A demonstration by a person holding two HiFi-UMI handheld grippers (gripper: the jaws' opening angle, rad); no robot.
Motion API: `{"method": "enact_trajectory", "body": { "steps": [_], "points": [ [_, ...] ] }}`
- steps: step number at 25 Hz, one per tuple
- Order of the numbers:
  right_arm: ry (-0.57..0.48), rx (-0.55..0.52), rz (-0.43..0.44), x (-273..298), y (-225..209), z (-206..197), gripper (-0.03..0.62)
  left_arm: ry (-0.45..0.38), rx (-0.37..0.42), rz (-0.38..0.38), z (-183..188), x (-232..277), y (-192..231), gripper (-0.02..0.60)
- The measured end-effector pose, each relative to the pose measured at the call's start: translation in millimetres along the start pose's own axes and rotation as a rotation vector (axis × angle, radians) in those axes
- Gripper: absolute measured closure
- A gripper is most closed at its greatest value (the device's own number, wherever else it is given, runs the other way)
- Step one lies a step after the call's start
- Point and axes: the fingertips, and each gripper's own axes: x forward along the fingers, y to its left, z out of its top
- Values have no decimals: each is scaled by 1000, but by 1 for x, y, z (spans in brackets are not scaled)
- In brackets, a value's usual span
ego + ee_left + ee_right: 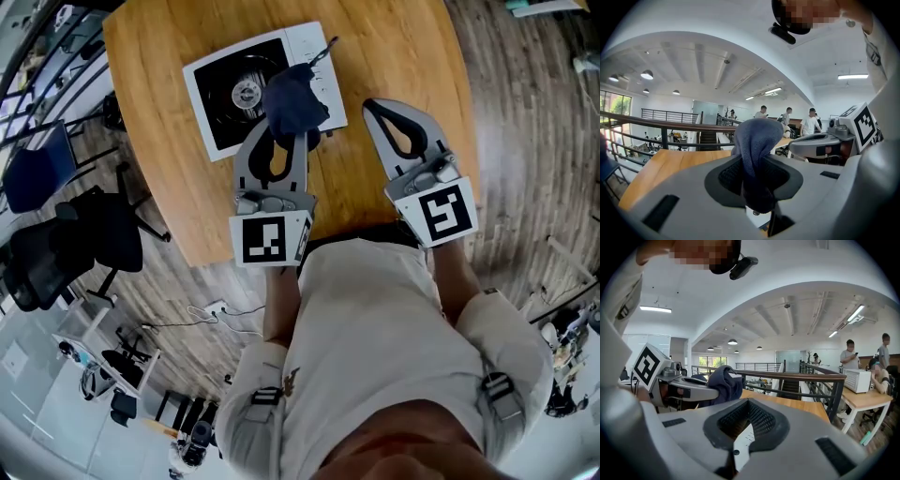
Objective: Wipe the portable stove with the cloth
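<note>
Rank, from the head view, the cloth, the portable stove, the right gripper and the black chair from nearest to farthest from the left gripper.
1. cloth: clamped in the jaws of the left gripper.
2. portable stove: on the table, beneath the cloth.
3. right gripper: to the right, over the table.
4. black chair: far left, on the floor.

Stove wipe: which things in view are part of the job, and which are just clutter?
In the job:
- portable stove
- dark blue cloth
- left gripper, shut on the cloth
- wooden table under the stove

Just lying about:
- black office chair
- blue chair
- cables on the floor
- right gripper, shut and holding nothing
</note>
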Motion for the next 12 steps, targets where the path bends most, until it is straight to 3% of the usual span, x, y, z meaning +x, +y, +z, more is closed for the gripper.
{"method": "enact_trajectory", "body": {
  "steps": [12],
  "points": [
    [35, 29, 2, 32, -36, -24, 574, 36, 19, 29, -15, 51, 16, 477]
  ]
}}
